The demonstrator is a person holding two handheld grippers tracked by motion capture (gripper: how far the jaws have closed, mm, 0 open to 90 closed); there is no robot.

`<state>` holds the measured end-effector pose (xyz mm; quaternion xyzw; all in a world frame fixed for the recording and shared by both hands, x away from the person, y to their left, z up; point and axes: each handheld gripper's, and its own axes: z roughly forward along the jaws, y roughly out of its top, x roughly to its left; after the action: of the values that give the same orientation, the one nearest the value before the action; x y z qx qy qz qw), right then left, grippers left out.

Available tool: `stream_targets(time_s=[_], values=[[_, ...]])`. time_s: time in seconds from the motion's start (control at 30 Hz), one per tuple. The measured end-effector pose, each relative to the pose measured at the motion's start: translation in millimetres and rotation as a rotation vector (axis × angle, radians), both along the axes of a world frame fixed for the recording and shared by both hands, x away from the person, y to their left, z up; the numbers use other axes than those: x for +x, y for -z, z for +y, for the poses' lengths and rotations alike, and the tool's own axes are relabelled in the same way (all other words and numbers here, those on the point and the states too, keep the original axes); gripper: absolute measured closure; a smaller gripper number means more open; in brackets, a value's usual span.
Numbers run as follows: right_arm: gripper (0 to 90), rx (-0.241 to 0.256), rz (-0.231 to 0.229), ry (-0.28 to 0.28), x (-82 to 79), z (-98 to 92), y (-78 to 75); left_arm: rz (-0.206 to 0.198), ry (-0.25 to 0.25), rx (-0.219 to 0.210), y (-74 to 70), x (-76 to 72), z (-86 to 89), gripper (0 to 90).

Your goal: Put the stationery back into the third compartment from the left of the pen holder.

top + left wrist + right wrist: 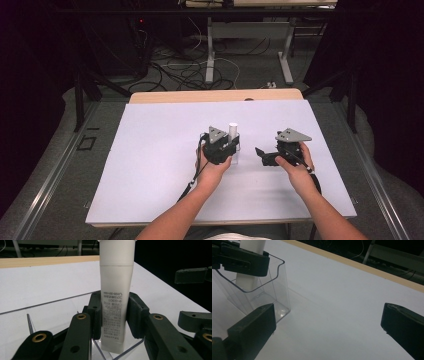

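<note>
Here the left gripper (pixel 113 315) has its two black jaws clamped on a white tube (pixel 115 290), one jaw pressed against each side of the tube's lower body. The tube is a squeeze tube standing cap-up: its body is frosted, semi-translucent white plastic, wide and round near the top and flattening toward a crimped bottom edge, with a smoother opaque white cap section above a thin seam. Small dark printed text runs down the face turned to the left gripper view, too fine to read. The tube's lower end sits inside a clear plastic holder (pixel 275 290), a small transparent bin with a curved, scooped rim and thin walls, which rests on the white table surface (pixel 150 165). In the high view the tube (pixel 232 131) rises just past the left gripper (pixel 232 150), near the middle of the table, held by the person's left hand (pixel 212 170). The right gripper (pixel 260 155) is held in the right hand (pixel 297 170), just beside the holder. In the right gripper view its jaws stand wide apart with nothing between them, above bare table.
</note>
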<state>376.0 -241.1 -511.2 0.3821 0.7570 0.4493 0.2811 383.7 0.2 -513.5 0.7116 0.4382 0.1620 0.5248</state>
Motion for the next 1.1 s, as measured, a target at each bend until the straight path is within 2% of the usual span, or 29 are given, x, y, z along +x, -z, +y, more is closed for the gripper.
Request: stream_targets(time_s=[0.17,0.2,0.27,0.47,0.73,0.8,0.93,1.03,1.1], values=[[0.0,0.002,0.006,0.004,-0.1,0.0,0.2,0.004,-0.002,0.005,-0.6,-0.6,0.8,67.1],[0.0,0.004,0.007,0.003,-0.1,-0.2,0.2,-0.01,0.001,0.005,-1.1,-0.4,1.4,63.9],[0.0,-0.002,0.011,0.003,-0.2,-0.7,-0.1,-0.009,0.0,-0.001,-3.3,-1.8,2.5,55.2],[0.0,0.004,0.0,0.009,0.1,-2.1,-0.1,-0.035,0.002,0.01,-13.1,-8.8,13.4,43.6],[0.0,0.006,0.007,0.015,-0.6,-2.4,-1.1,-0.037,0.021,0.026,-27.1,-10.5,32.9,29.8],[0.0,0.01,0.005,0.021,-0.8,-2.2,-1.3,-0.051,0.028,0.032,-31.0,-11.0,38.5,28.2],[0.0,0.005,-0.007,0.023,0.1,-4.1,-1.6,-0.073,0.021,0.02,-40.5,-12.5,52.7,26.1],[0.0,0.015,-0.001,0.026,-0.2,-4.1,-1.4,-0.069,0.018,-0.003,-47.7,-13.0,64.9,24.8],[0.0,0.014,0.01,0.027,-0.7,-4.0,-1.6,-0.06,0.014,-0.001,-52.8,-13.3,72.5,22.4]])
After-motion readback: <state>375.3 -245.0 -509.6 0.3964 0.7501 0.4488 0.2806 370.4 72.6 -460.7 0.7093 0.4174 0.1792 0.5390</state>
